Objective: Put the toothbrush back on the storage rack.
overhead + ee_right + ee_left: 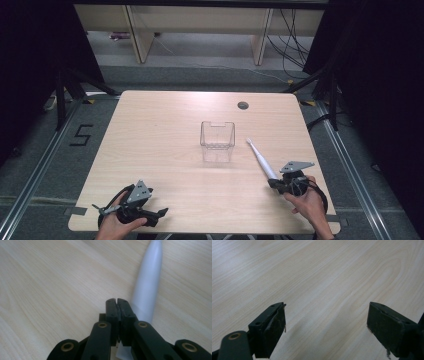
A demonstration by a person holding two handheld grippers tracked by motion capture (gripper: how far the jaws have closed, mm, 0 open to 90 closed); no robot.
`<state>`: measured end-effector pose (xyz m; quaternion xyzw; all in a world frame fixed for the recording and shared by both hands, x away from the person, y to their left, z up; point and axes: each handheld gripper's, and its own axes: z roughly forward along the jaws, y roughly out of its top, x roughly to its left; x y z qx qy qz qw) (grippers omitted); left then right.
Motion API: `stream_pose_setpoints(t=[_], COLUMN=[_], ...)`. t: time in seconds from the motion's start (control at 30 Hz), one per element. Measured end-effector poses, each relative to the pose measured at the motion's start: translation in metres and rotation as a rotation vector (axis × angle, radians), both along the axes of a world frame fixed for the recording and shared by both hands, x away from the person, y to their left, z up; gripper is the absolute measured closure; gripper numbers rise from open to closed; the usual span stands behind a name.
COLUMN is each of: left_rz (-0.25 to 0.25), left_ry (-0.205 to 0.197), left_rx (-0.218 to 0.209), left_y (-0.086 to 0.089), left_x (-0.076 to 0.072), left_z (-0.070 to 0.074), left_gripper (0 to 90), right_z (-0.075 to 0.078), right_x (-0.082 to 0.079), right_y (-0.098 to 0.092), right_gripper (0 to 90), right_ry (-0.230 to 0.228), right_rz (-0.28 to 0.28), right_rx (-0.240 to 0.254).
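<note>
Right gripper (pixel 276 183): fingers together, beside toothbrush (pixel 261 158), no grip | left gripper (pixel 325 330): fingers apart, idle on bench (pixel 165 145) | clear bin (pixel 217 141): likely destination

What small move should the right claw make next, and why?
Probably lift a little and carry the toothbrush toward the clear bin. The right claw looks shut on its handle end, the brush lies low over the table with its head pointing at the bin, and the bin stands open beside it.
</note>
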<state>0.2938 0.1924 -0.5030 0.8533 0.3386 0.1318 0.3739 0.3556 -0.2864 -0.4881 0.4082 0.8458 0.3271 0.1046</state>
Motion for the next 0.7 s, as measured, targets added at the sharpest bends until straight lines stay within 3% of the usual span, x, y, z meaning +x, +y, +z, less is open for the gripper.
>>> stream_pose_setpoints(t=[0.17, 0.23, 0.27, 0.3, 0.33, 0.4, 0.43, 0.5, 0.53, 0.6, 0.63, 0.67, 0.7], left_rz=[-0.002, 0.0, 0.001, -0.001, 0.001, 0.001, 0.001, 0.0, 0.002, 0.005, 0.007, 0.006, 0.006], left_ry=[0.0, 0.0, 0.0, 0.0, 0.0, 0.0, 0.0, 0.0, 0.001, -0.003, -0.003, -0.002, -0.003], left_rx=[0.002, 0.001, 0.0, 0.001, 0.0, 0.0, 0.001, 0.001, 0.0, 0.009, 0.008, 0.009, 0.007], left_y=[0.0, 0.0, 0.0, 0.0, 0.0, 0.0, 0.0, 0.0, 0.0, 0.0, 0.0, 0.0, 0.0], left_x=[0.0, 0.0, 0.0, 0.0, 0.0, 0.0, 0.0, 0.0, 0.0, 0.001, 0.001, 0.001, 0.001], left_z=[0.0, 0.0, 0.0, 0.0, 0.0, 0.0, 0.0, 0.0, 0.0, 0.0, 0.0, 0.0, -0.001], left_gripper=[14.7, 14.7, 14.7, 14.7, 14.7, 14.7, 14.7, 14.7, 14.7, 14.7, 14.7, 14.7, 14.7], right_z=[-0.001, -0.001, 0.0, 0.001, -0.001, -0.001, 0.0, -0.001, 0.0, 0.0, 0.003, 0.003, 0.002], right_x=[0.002, 0.001, 0.002, 0.002, 0.002, 0.002, 0.003, 0.003, 0.003, 0.003, 0.001, 0.003, 0.002], right_y=[-0.009, -0.01, -0.013, -0.014, -0.014, -0.015, -0.018, -0.017, -0.019, -0.017, -0.015, -0.016, -0.014], right_gripper=[87.9, 87.8, 87.8, 87.7, 87.8, 87.7, 87.7, 87.6, 87.3, 86.6, 86.0, 85.6, 85.0], right_ry=[-0.017, -0.005, -0.014, 0.003, -0.015, -0.011, -0.018, -0.007, -0.001, -0.022, 0.009, -0.024, -0.021], right_rz=[0.002, -0.03, -0.012, -0.027, -0.038, -0.04, -0.025, -0.04, -0.041, -0.036, -0.04, -0.016, -0.029], right_rx=[-0.019, -0.003, -0.026, -0.018, -0.009, -0.004, -0.028, -0.003, -0.019, -0.006, -0.012, -0.024, -0.006])
